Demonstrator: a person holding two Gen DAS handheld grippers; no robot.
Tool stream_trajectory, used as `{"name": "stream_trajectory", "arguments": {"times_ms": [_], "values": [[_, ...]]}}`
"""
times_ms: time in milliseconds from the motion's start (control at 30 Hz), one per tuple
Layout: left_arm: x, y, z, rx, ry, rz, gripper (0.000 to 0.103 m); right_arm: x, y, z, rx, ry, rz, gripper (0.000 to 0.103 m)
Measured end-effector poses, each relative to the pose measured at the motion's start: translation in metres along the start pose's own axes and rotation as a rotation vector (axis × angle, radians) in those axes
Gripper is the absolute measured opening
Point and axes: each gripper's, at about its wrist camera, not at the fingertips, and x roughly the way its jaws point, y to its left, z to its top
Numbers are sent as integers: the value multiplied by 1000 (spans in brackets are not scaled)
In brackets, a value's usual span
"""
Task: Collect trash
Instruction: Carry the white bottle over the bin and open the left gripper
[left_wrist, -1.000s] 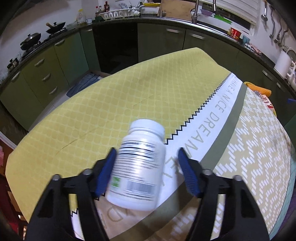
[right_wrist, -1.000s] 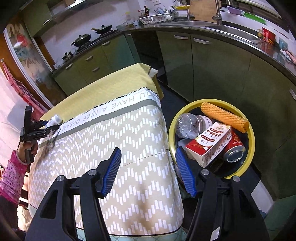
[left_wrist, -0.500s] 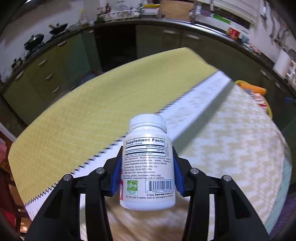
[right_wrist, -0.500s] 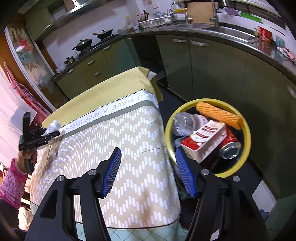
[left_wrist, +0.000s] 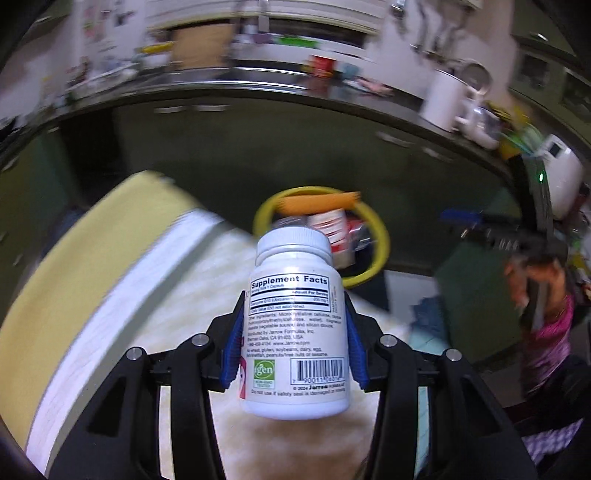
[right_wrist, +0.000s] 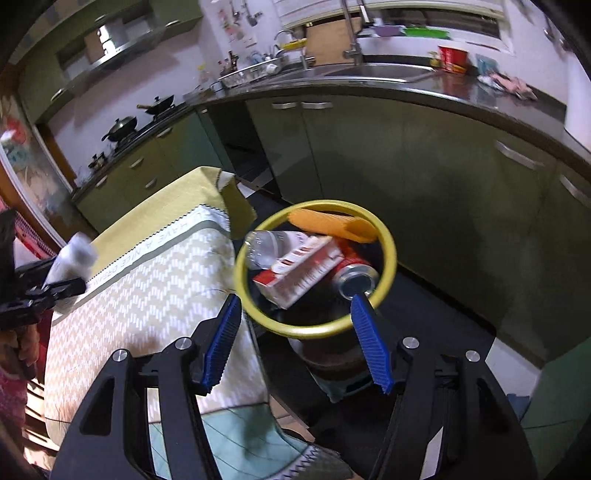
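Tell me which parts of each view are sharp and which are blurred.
Left wrist view: the supplement bottle and left gripper are sharp, its label readable; the tablecloth, yellow bin and counter smear with motion blur. Right wrist view: mostly sharp, the right gripper crisp, mild blur on the bin contents; fisheye bends the counter edge.

"Supplement Facts" is printed in bold on the bottle (left_wrist: 295, 332) label, above fine ingredient print. "Jarrow FORMULAS" and a barcode numbered 7 90011 are found near its base, beside a green badge ending "gen". On the tablecloth (right_wrist: 155, 273) band, "HAVE A NICE DREAM" is partly legible. The carton (right_wrist: 299, 269) print is too blurred.
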Motion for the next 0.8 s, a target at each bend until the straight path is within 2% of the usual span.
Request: {"name": "stream_trajectory", "arguments": {"times_ms": [133,233,400,600,633,667,767,800], "values": [[65,-43,47,64,21,-60,45,-6,-22,-9,25,-8,-3,62],[116,-60,72,63,60,-82,45,-9,-42,-17,45,-9,-5,62],[195,-66,91,25,156,-30,45,-8,-69,-29,83,-2,-7,62],[234,-65,102,2,217,9,45,4,-92,-38,129,22,7,62],[237,-66,103,-3,221,17,47,5,-93,-39,132,24,11,62],[239,-66,102,-7,224,21,58,7,-94,-40,135,26,15,62],[235,-67,100,-8,215,53,78,8,-94,-40,135,29,27,62],[233,-63,97,-11,215,52,79,9,-93,-40,135,29,27,62]]}}
